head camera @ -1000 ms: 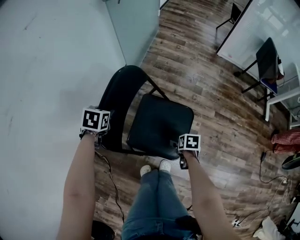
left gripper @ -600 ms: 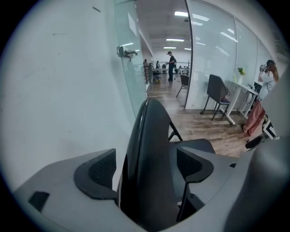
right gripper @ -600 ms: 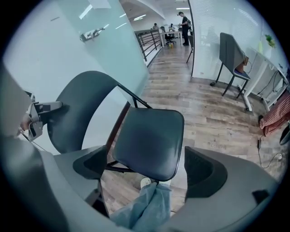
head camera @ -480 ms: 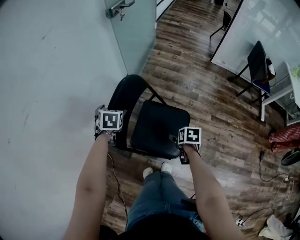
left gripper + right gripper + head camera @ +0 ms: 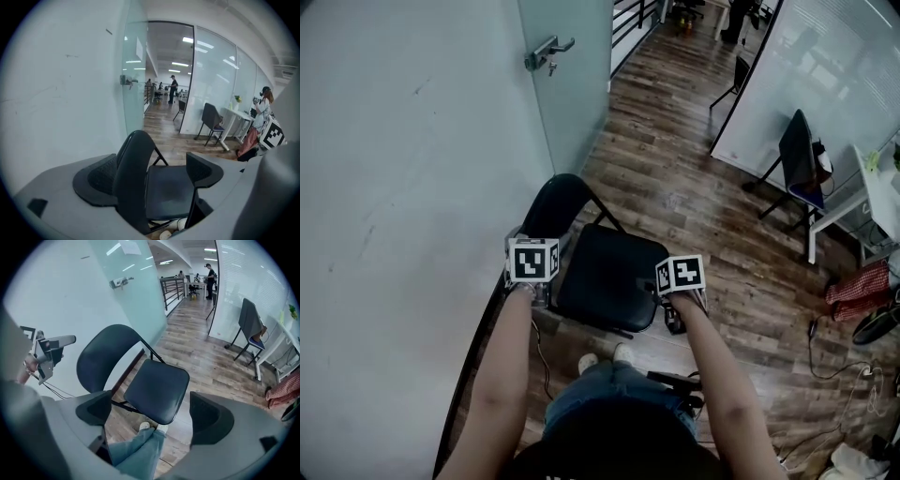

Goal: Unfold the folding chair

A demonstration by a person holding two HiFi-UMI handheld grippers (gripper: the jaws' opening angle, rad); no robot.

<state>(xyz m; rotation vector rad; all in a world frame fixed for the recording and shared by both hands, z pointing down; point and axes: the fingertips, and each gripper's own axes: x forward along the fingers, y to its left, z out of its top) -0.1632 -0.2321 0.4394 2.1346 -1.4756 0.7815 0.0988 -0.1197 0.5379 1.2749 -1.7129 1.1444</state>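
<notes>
Seeing folding chair [image 5: 609, 272] opened out on wood floor [image 5: 703, 187], just beside white wall [image 5: 394, 187], near glass door [image 5: 572, 94]. Faces lower right in head view: backrest [image 5: 551, 202] at upper left by wall, seat [image 5: 614, 277] level with front edge toward lower right. Runs back-to-front from upper left to lower right, with backrest roughly upright. Reading left gripper [image 5: 150, 176] as spread, with jaws just been opening. Seeing backrest edge inside its gap in left gripper view, close by left pad and covering part of it, clear of right pad, no squeeze visible. Reading right gripper [image 5: 154, 414] as spread too, pinching nothing; only seat, jeans [image 5: 136, 451] and shoes [image 5: 140, 426] beyond gap. Can't see either set of jaws in head view, tucked under marker cubes [image 5: 532, 261]. Can't make out chair legs there: mostly under seat, one frame tube [image 5: 605, 208] showing. Cut off in left gripper view: seat front and legs, behind gripper body.
</notes>
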